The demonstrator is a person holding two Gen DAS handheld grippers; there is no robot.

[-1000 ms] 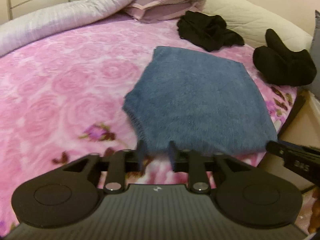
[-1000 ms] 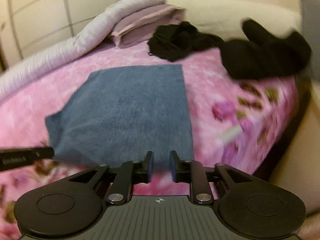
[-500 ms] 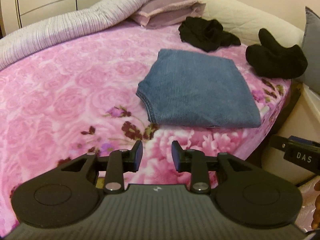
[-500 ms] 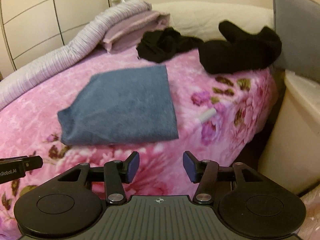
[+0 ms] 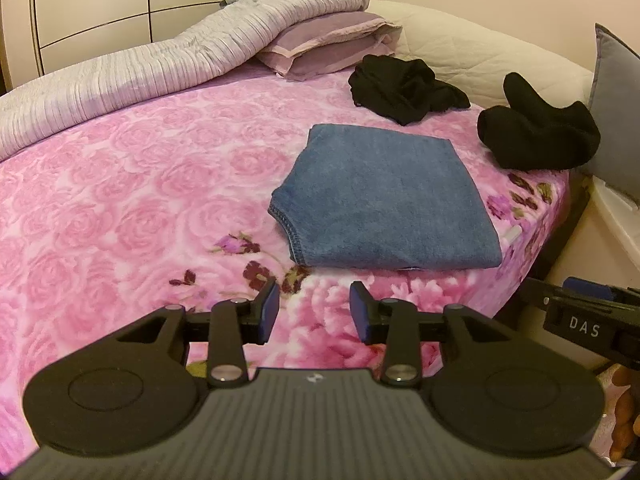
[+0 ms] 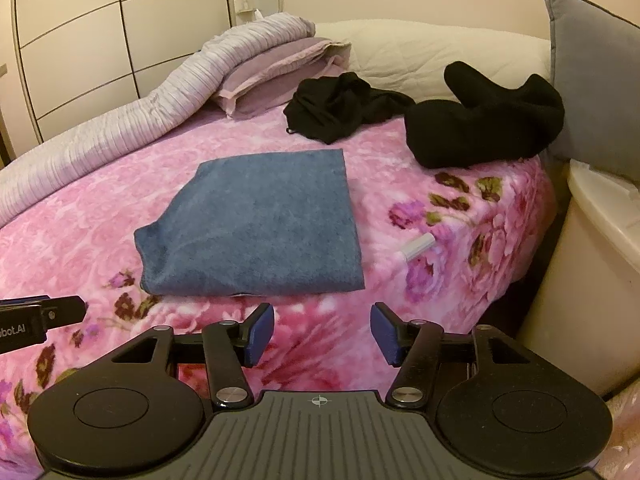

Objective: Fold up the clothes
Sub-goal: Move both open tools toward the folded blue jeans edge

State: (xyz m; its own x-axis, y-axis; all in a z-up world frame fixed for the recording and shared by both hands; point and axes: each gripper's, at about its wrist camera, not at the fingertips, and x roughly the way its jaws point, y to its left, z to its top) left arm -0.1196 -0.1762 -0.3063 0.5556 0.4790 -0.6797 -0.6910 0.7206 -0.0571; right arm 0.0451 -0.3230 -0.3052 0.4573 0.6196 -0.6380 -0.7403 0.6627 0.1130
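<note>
A blue garment lies folded into a flat rectangle on the pink floral bedspread, near the bed's front corner. My left gripper hangs open just short of its near edge, nothing between the fingers. My right gripper is open too, also in front of the near edge and apart from the cloth. Each gripper shows at the edge of the other's view. Beyond the blue garment, two black garments lie unfolded: a crumpled one and a bulkier heap.
A rolled grey quilt and purple pillows run along the far side. A cream headboard cushion and a grey pillow stand at the right. A cream container stands beside the bed. A small white tube lies by the blue garment.
Both grippers let go of the blue garment's near edge, opened and drew back towards me. The garment now lies flat and folded on the bed.
</note>
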